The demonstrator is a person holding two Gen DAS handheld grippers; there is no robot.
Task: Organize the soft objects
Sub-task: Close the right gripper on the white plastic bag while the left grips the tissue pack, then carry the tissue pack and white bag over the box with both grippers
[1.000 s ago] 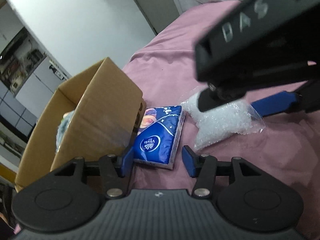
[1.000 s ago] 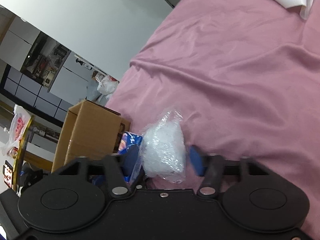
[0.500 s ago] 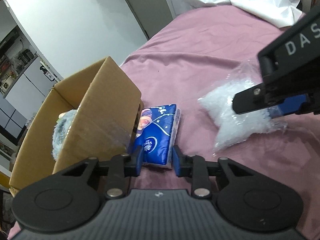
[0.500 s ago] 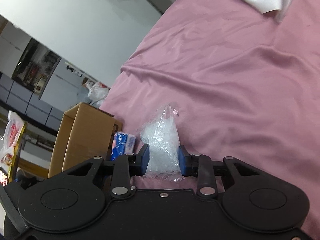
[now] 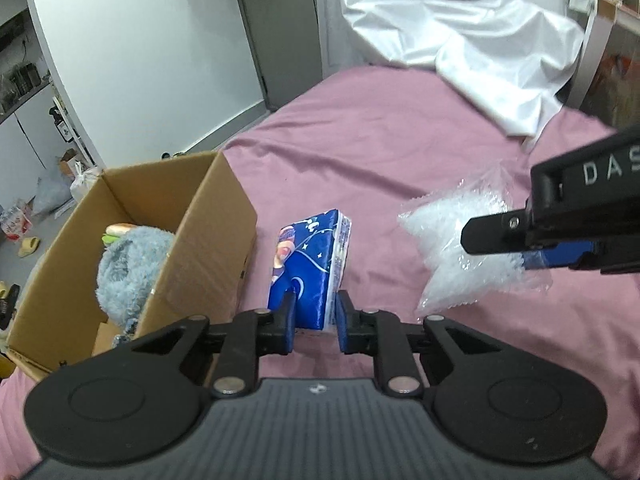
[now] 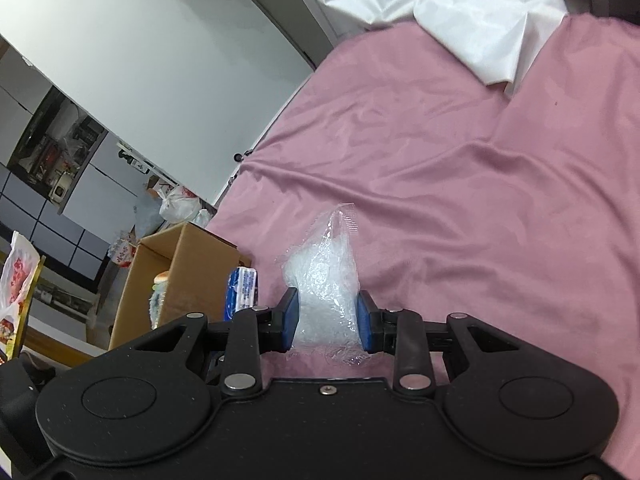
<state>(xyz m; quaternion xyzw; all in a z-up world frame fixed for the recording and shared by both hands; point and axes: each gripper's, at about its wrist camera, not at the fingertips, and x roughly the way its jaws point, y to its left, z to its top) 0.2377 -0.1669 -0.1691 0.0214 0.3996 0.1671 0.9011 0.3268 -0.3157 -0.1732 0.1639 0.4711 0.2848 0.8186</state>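
Looks like a bedroom in a home. Pink bedsheet (image 5: 380,152) ahead of the fingers, w/ white sheet (image 5: 472,40) beyond; slippers (image 5: 28,246) far left on floor.

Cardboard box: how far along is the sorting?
Done: a fluffy blue-grey plush toy sits inside the open brown cardboard box. In hand: the left gripper is shut on the blue tissue pack; the right gripper is shut on the clear plastic bag of white filling. Left: both go into the box.
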